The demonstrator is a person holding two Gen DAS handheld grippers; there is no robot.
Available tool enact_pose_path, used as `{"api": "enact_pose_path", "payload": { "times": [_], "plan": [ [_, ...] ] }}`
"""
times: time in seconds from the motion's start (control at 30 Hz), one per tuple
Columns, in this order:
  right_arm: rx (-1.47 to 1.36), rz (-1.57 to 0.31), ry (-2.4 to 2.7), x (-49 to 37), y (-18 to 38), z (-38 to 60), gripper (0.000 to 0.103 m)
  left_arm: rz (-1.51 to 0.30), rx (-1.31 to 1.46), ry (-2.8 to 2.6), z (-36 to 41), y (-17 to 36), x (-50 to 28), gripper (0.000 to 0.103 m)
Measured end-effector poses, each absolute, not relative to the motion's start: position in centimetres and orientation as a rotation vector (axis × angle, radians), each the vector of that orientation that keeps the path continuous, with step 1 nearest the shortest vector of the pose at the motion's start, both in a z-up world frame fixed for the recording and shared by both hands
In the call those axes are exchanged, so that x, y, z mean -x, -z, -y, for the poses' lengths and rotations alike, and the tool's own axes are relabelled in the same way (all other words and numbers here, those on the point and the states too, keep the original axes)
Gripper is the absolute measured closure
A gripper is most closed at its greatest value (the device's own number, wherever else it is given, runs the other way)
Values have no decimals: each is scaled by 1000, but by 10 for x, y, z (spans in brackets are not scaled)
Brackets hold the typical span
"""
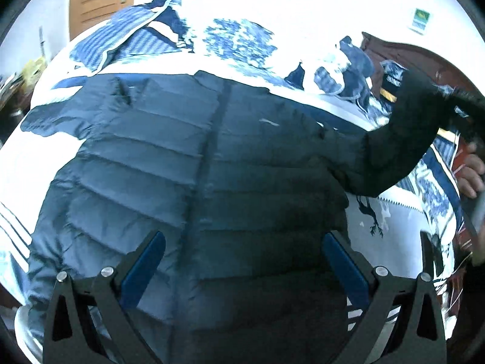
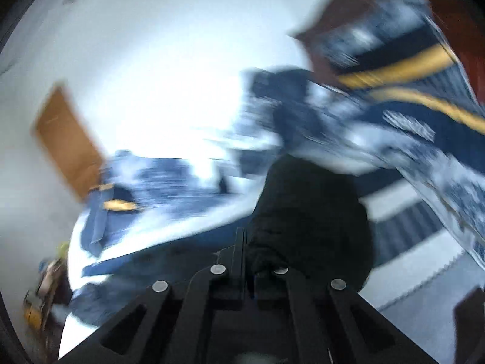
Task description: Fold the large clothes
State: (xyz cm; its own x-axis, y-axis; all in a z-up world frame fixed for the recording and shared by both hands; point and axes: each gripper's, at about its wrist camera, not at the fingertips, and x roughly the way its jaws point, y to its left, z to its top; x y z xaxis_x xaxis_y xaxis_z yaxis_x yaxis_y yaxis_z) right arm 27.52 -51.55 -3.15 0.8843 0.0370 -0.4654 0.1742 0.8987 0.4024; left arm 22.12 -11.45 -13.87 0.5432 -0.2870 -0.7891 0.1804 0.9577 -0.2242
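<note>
Our jacket lies flat on the bed. Our left gripper hovers released; our right gripper pinches the sleeve aloft. A thin pinch on slick fabric could slip.

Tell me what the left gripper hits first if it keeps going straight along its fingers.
Most likely the puffer jacket: the open left gripper points at its quilted front, with nothing between. Depth is unclear.
</note>
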Motion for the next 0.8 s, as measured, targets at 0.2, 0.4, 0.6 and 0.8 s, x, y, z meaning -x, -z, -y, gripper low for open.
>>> {"api": "enact_pose_path", "payload": {
  "times": [0.2, 0.4, 0.6, 0.8],
  "plan": [
    [-278, -510, -207, -274, 27, 334, 99, -936, 166, 181, 47, 133, -210, 0],
    [-333, -682, -373, -331, 126, 214, 98, -938, 183, 69, -9, 145, -208, 0],
    [-348, -928, -438, -383, 223, 152, 83, -971, 232, 6, -38, 162, -216, 0],
    [-538, -887, -424, -347, 211, 230, 9, -978, 215, 24, -10, 166, -224, 0]
  ]
}}
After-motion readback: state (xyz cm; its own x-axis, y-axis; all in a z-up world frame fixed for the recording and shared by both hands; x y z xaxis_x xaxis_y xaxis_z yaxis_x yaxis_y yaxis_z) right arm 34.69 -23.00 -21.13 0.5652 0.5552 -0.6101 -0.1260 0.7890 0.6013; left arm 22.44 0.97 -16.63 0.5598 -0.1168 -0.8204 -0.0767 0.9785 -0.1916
